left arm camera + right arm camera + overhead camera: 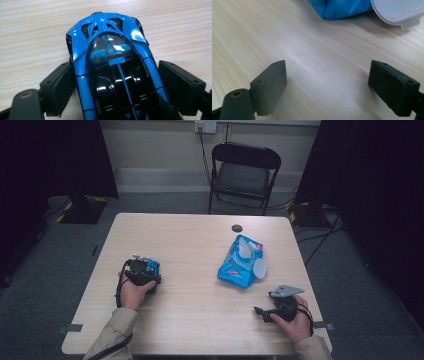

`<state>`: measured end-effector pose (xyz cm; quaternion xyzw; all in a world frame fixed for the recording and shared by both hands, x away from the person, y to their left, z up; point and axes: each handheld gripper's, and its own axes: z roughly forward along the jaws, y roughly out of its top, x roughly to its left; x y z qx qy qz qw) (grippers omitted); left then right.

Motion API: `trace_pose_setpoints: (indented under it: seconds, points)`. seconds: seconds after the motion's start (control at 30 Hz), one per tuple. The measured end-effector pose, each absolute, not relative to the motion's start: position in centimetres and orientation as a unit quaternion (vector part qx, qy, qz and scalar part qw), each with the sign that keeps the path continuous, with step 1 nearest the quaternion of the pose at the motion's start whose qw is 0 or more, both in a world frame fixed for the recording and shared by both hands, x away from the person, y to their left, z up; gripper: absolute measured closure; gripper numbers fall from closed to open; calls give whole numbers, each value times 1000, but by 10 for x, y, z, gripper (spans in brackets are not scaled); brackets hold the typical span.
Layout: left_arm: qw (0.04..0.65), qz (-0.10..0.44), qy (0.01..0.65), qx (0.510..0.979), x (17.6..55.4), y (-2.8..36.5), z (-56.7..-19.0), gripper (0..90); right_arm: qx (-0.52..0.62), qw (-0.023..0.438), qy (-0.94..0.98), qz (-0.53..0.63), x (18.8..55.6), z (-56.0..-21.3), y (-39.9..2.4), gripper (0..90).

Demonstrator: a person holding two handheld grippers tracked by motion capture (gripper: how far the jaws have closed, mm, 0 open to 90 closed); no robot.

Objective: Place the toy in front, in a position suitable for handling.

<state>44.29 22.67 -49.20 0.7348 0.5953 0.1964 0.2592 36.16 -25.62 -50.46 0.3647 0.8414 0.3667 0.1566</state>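
Left gripper rests on the left part of the bench, held in the person's left hand. A blue and black toy car sits between its fingers. In the left gripper view the car's roof and glossy canopy face the camera, its far end pointing away along the wood grain. The left pad lies against or just beside the car's flank; the right pad stands slightly off the other flank with a narrow gap showing. Fingers are set wide around the car, not clamped on it. In the high view the car shows as a blue patch at the front of that gripper.

Right gripper lies near the bench's front right corner in the person's right hand, grey three-cornered plate on top. Its fingers are spread wide with bare wood between them, holding nothing.

A blue wet-wipes pack lies right of centre, white lid flipped open and a wipe standing up from the opening. Its corner and lid appear beyond the right fingers, well apart from them. A small dark round object sits near the far edge. A black folding chair stands beyond the bench
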Motion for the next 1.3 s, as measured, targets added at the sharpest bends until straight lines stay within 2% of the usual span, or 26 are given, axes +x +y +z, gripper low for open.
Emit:
trace_pose_setpoints:
  seconds: [0.33, 1.3]
  points:
    - [249, 194, 609, 727, 442, 224, -487, 254, 365, 157, 841, 367, 362, -505, -256, 141]
    - [246, 186, 577, 756, 436, 224, -476, 282, 365, 156, 841, 367, 362, -505, -256, 142]
